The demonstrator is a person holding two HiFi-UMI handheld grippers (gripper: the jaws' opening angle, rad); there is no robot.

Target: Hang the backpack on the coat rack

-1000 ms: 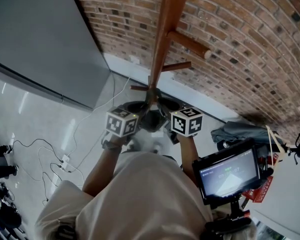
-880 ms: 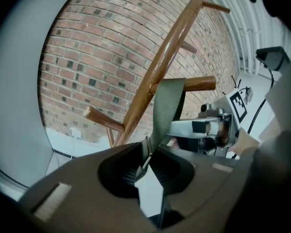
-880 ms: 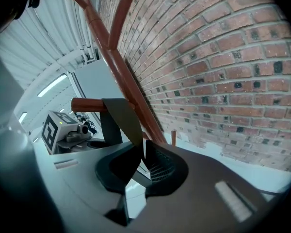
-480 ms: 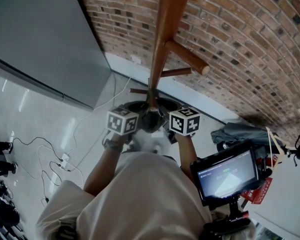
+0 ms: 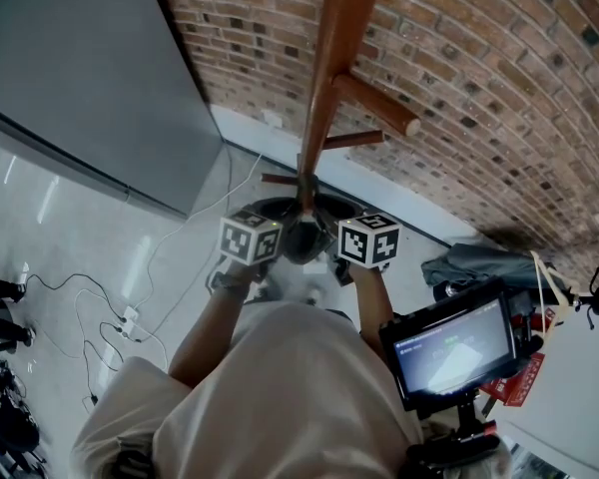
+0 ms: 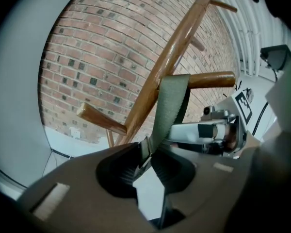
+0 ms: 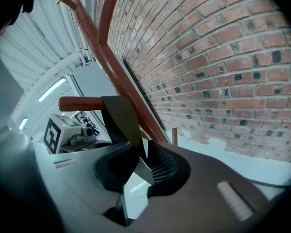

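**Backpack strap at the coat-rack peg, both grippers let go**

Left gripper view. Shows the left gripper point(image 6: 151, 154) with jaws a little apart, having just been opening. Olive strap point(image 6: 172, 106) loose in the gap between them. Follows the strap up across a wooden peg point(image 6: 211, 79) of the coat rack point(image 6: 177, 52). Catches, alone among the views, one marker cube point(image 6: 245, 106) side-on.

Right gripper view. Shows the right gripper point(image 7: 141, 148) likewise part-open, having just been opening. Same strap hanging from the peg into the gap, one ribbed pad face bare beside it. Brick wall point(image 7: 223, 57) close behind.

Head view. Looks down on both cubes, the backpack point(image 5: 301, 239) only a dark mass between them at the pole. Jaws and strap hidden here. Adds floor cables point(image 5: 130, 317) and a monitor point(image 5: 457, 349), its screen print too small to read. Cube faces bearing black-and-white square codes, not words.
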